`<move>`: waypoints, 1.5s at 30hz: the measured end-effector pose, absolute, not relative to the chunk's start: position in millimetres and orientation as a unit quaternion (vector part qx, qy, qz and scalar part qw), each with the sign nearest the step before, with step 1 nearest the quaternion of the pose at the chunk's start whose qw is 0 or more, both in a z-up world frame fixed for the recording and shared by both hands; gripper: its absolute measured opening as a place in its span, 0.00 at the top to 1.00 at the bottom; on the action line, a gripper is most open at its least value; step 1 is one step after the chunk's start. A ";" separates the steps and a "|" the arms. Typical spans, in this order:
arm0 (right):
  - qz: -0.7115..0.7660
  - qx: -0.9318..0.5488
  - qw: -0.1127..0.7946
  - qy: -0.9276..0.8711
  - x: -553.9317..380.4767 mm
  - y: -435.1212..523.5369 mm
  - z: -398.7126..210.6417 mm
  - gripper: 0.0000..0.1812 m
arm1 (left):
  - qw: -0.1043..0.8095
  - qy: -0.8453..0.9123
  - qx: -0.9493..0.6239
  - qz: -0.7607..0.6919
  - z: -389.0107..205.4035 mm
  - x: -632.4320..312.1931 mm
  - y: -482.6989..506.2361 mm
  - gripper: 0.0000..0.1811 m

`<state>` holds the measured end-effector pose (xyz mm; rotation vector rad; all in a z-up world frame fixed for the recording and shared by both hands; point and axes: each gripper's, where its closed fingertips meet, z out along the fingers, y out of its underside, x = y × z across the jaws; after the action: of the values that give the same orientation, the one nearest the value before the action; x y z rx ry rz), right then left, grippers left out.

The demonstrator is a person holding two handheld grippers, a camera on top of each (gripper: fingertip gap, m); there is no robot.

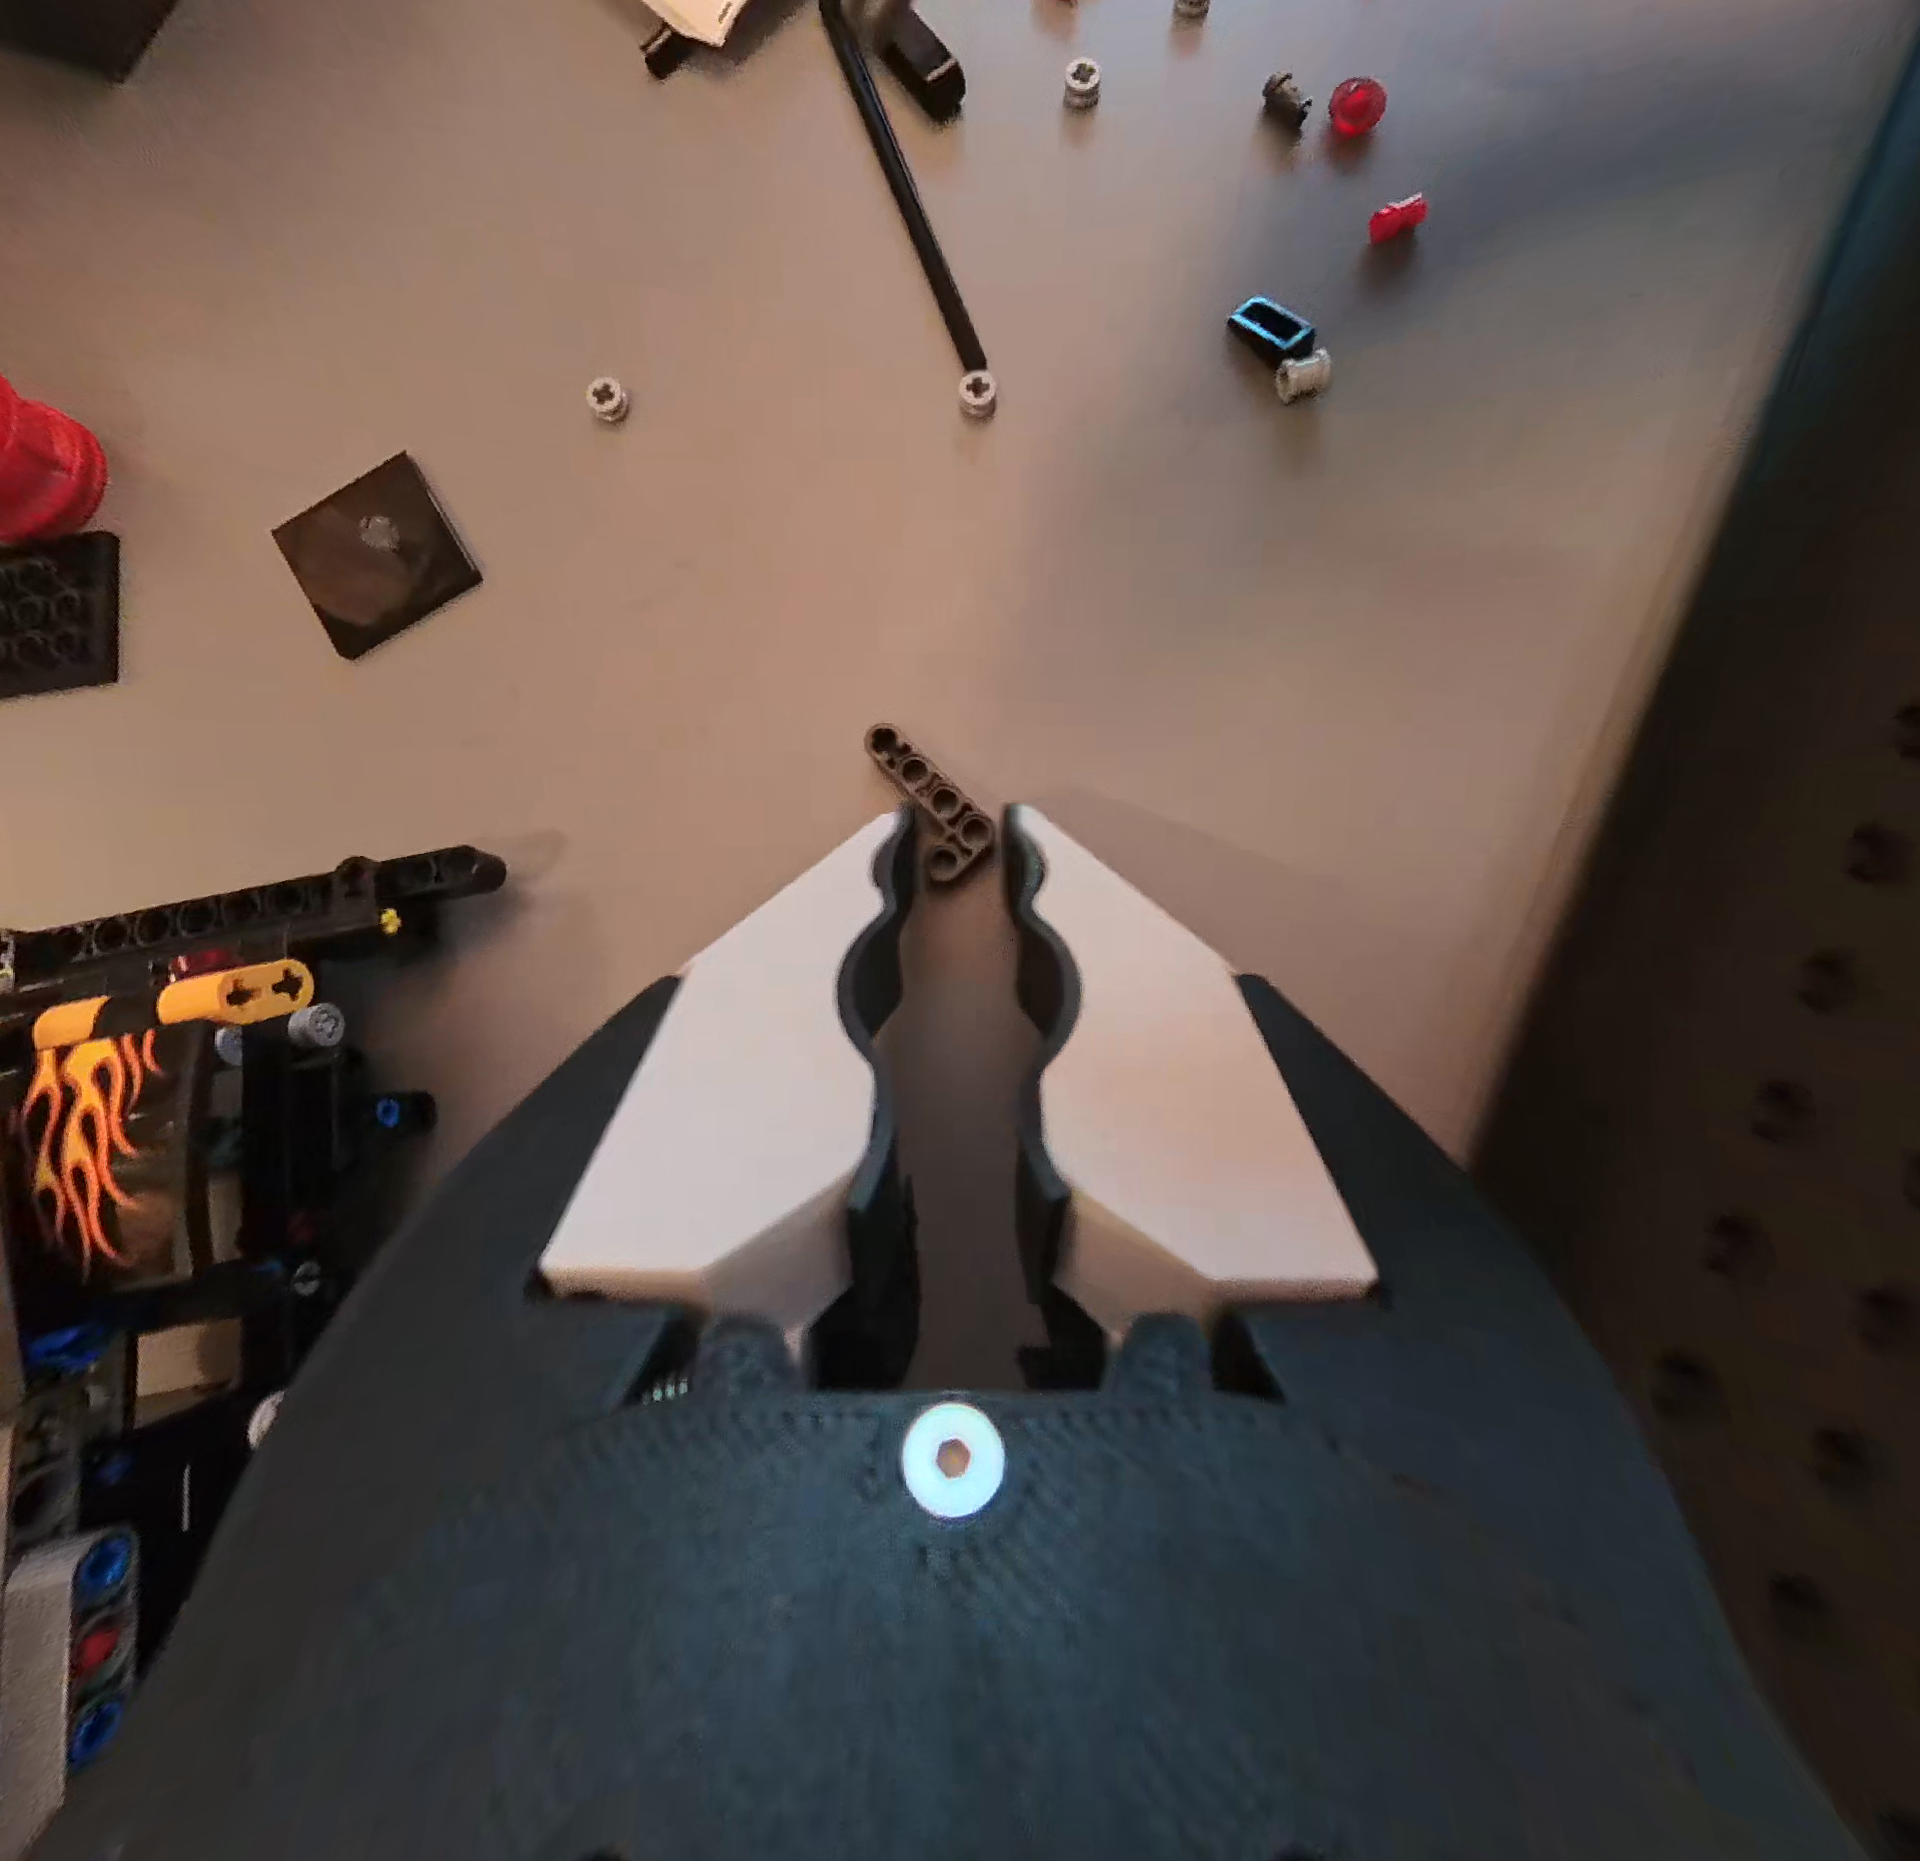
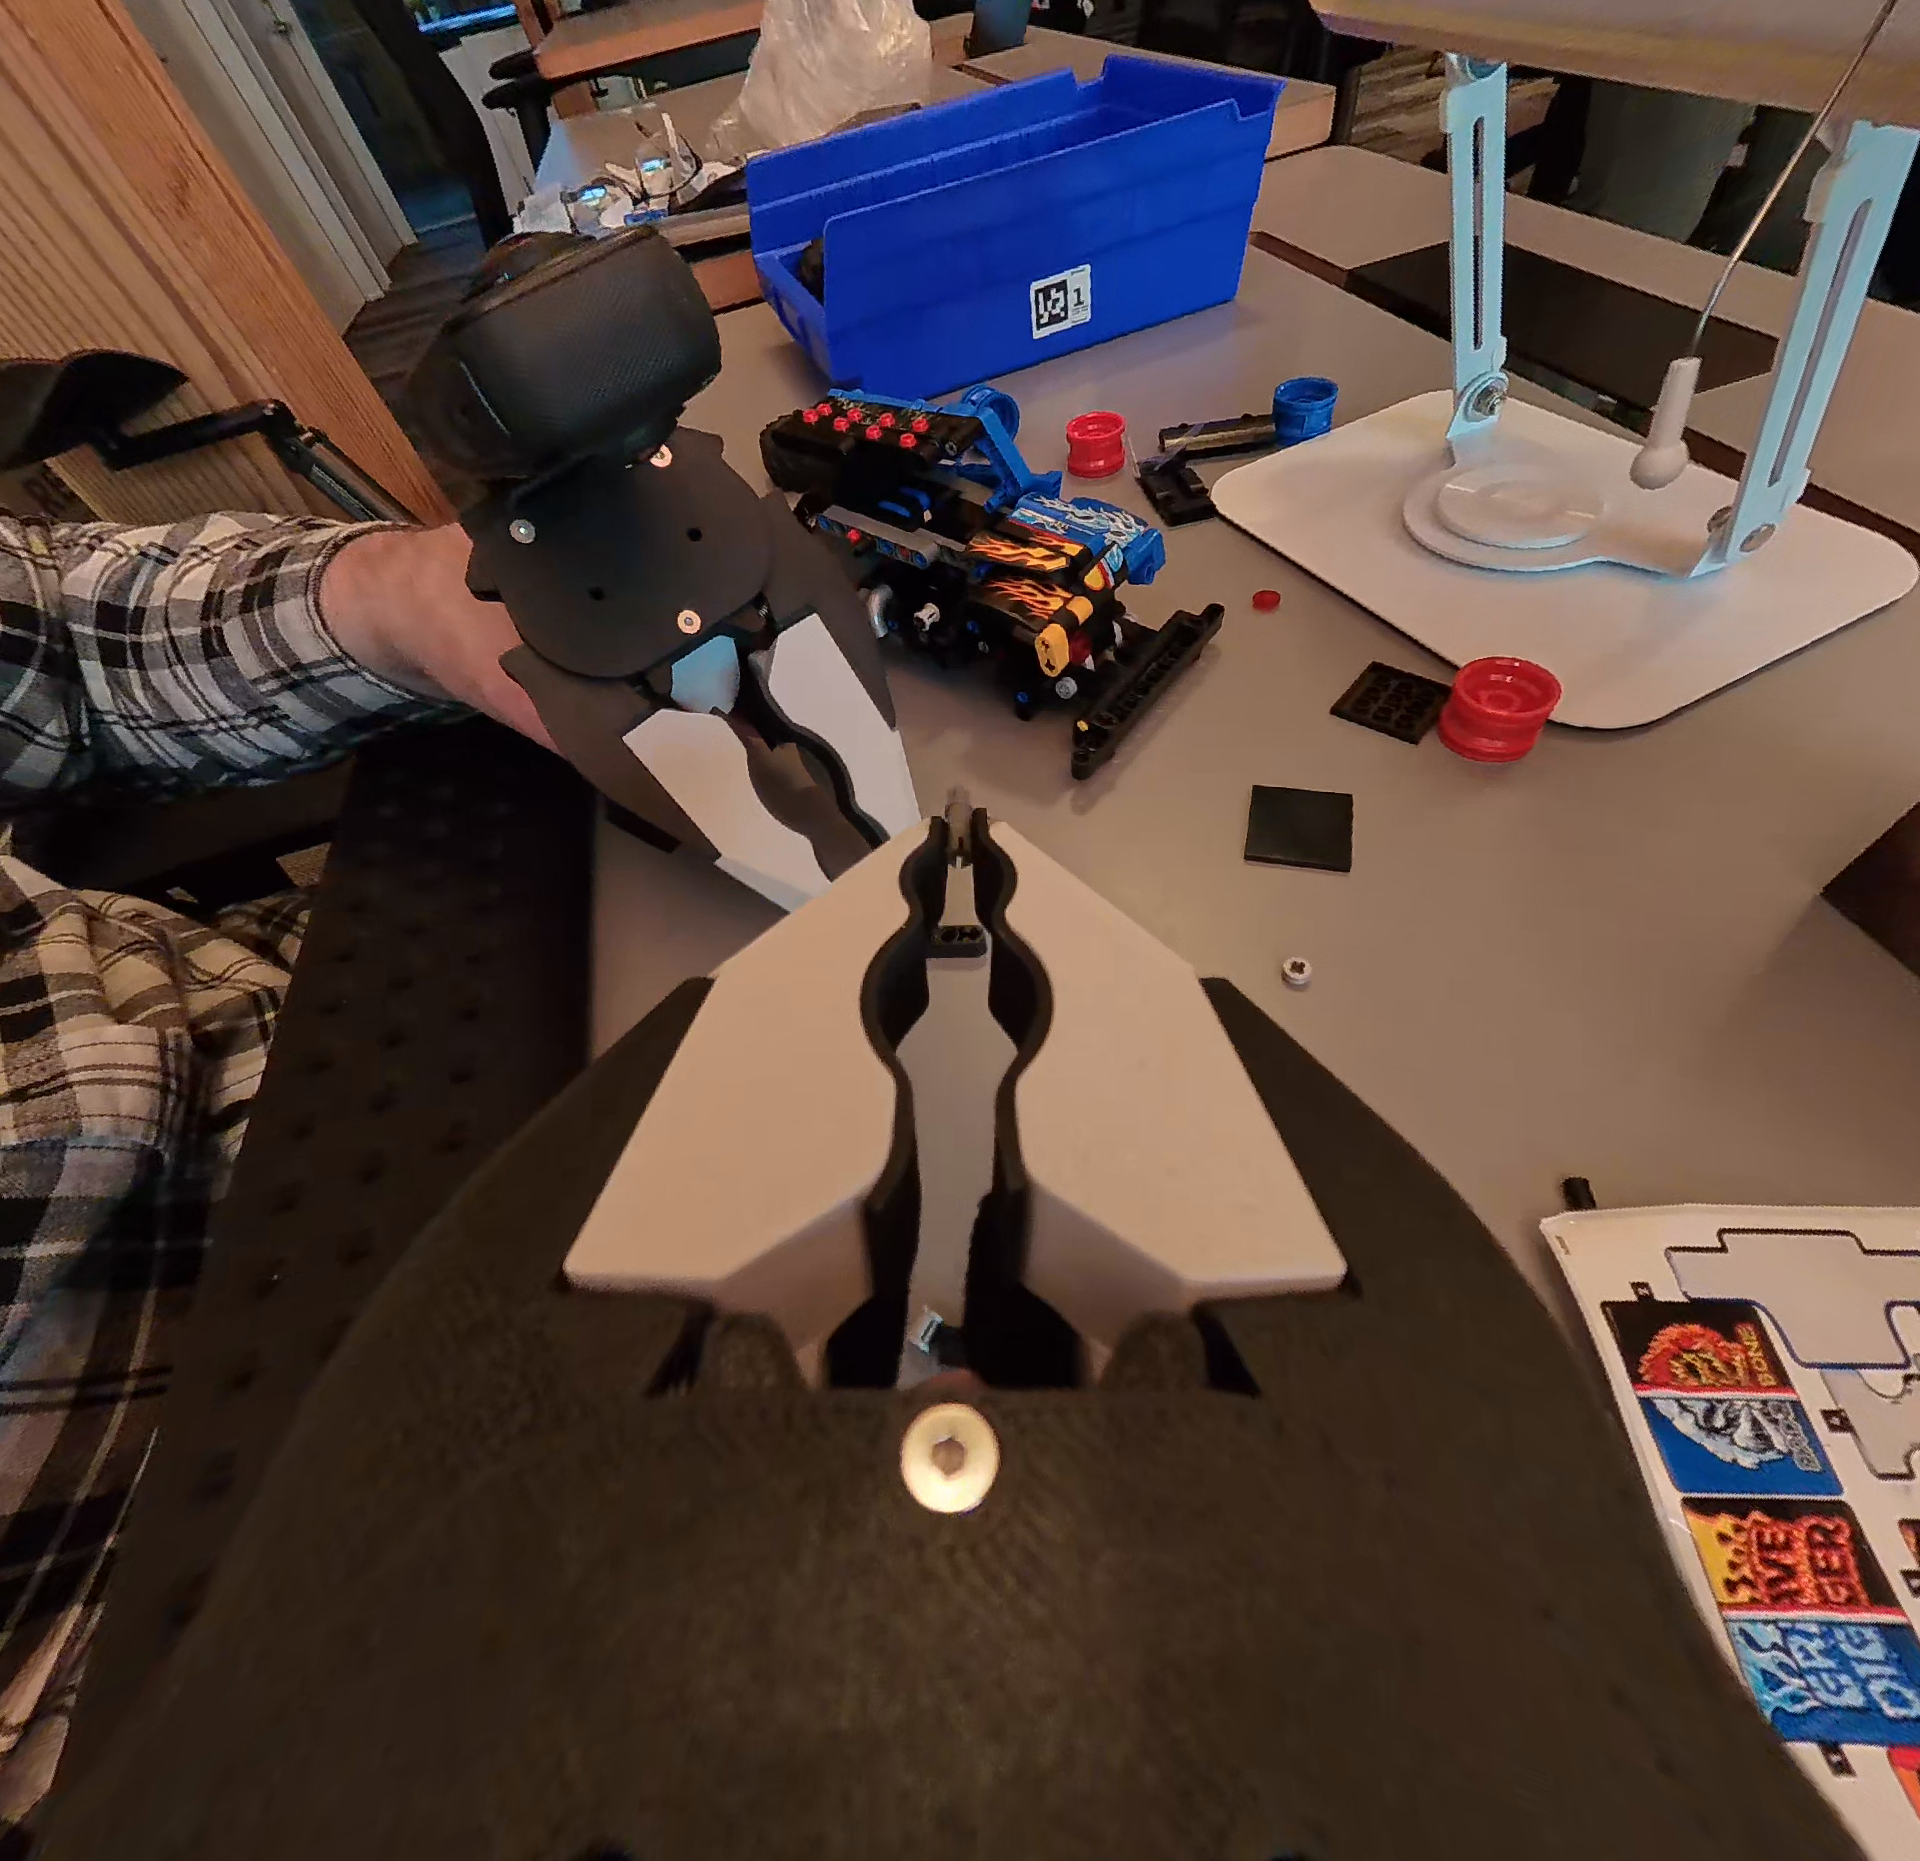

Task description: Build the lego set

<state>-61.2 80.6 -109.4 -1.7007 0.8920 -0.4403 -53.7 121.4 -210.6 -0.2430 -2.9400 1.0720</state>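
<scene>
Both grippers meet near the desk's front edge.
Left gripper (image 1: 951,835), held in a plaid-sleeved hand (image 2: 436,616), angles down, clamped on an L-beam (image 1: 932,806); right gripper (image 2: 961,829) pinches a small grey pin (image 2: 962,822). The lego car (image 2: 966,544) sits mid-desk.

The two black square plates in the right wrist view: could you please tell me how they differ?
The far plate has studs on top; the near plate is smooth. The far plate sits beside a red wheel; the near plate lies alone. Both are black, lying flat.
</scene>
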 end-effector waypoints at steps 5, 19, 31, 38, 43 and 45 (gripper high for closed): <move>-0.188 -0.716 0.555 0.379 -61.0 77.5 -107.9 0.99 | 0.009 -0.940 -0.069 0.334 -210.9 -54.2 115.3 0.78; -0.211 -0.697 0.571 0.379 -60.7 68.8 -95.3 0.99 | -0.012 -0.892 -0.079 0.446 -169.0 -54.3 102.5 0.97; -0.245 -0.674 0.624 0.310 -75.2 88.7 -57.7 0.99 | 0.207 -0.694 -0.038 0.688 -66.1 -73.5 107.4 0.97; -0.250 -0.685 0.623 0.283 -79.3 104.9 -56.5 0.99 | 0.256 -0.661 -0.035 0.705 -56.5 -80.1 109.3 0.97; -0.258 -0.673 0.634 0.278 -81.3 104.8 -49.2 0.99 | 0.302 -0.632 -0.017 0.713 -49.6 -81.5 109.9 0.97; -0.263 -0.666 0.642 0.275 -82.5 104.1 -44.7 0.99 | 0.314 -0.623 -0.011 0.716 -47.5 -81.3 110.1 0.97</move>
<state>-82.5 104.1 -44.7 -1.5170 0.6271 -0.5996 -81.3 110.1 -47.5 -0.0296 -1.6432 1.8887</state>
